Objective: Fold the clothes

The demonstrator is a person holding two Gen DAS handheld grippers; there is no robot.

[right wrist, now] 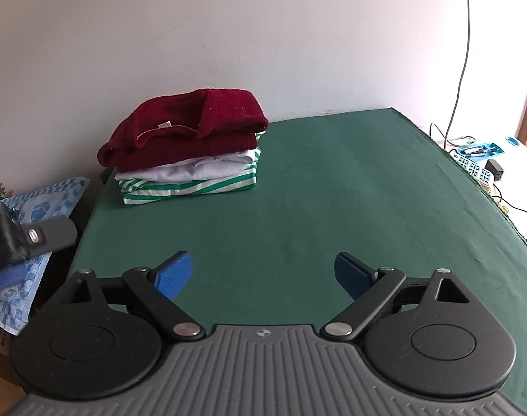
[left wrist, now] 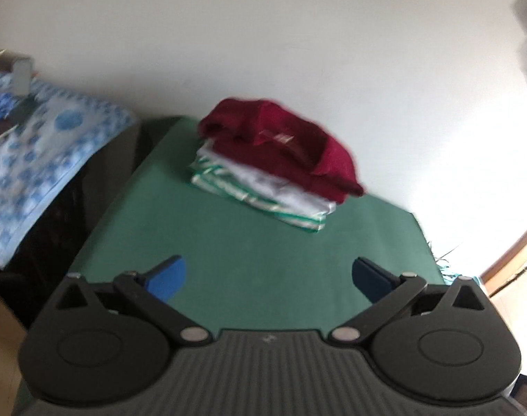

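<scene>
A stack of folded clothes sits at the far side of the green table (right wrist: 350,190), near the wall. On top lies a dark red sweater (right wrist: 187,128), under it a white garment (right wrist: 194,170), and at the bottom a green-and-white striped shirt (right wrist: 190,189). The left wrist view is blurred and shows the same red sweater (left wrist: 284,145) on the pile over the green table (left wrist: 228,260). My left gripper (left wrist: 268,277) is open above the near part of the table, nothing between its blue pads. My right gripper (right wrist: 263,275) is open too, empty, well short of the pile.
A blue-patterned cloth (left wrist: 45,159) covers furniture left of the table. A dark device (right wrist: 24,239) sticks in at the left edge of the right wrist view. Beyond the table's right edge stand a blue basket (right wrist: 478,159) and cables (right wrist: 457,79). The white wall is close behind the pile.
</scene>
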